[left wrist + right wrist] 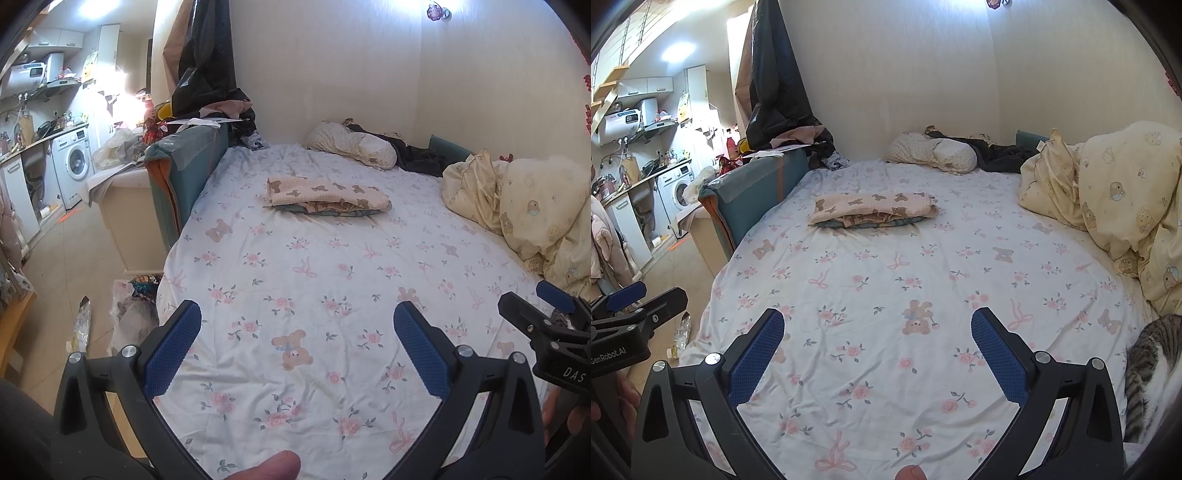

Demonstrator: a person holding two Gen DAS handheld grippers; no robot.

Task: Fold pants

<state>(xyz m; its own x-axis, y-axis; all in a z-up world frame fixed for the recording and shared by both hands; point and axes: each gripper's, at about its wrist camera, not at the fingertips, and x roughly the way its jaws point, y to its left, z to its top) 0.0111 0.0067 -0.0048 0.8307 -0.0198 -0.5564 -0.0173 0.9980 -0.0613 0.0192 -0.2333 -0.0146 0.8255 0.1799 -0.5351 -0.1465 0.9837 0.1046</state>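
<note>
Folded pants rest mid-bed; both our tools hang open and empty.

The pants (327, 197), a bear-print pair, lie folded atop a small stack near the middle of the bed (295, 280), well apart from us. Our left tool (297, 347) and right tool (877, 350) hover over the near sheet with jaws spread wide, gripping nothing. We judge the folding finished, or a fresh garment not yet fetched; next we would need to reach far forward to the stack or find another pair. Only the right wrist view shows a tabby cat (1152, 373) at the bed's right edge, just beside our tool; the left view shows more floor clutter (83, 328).
</note>
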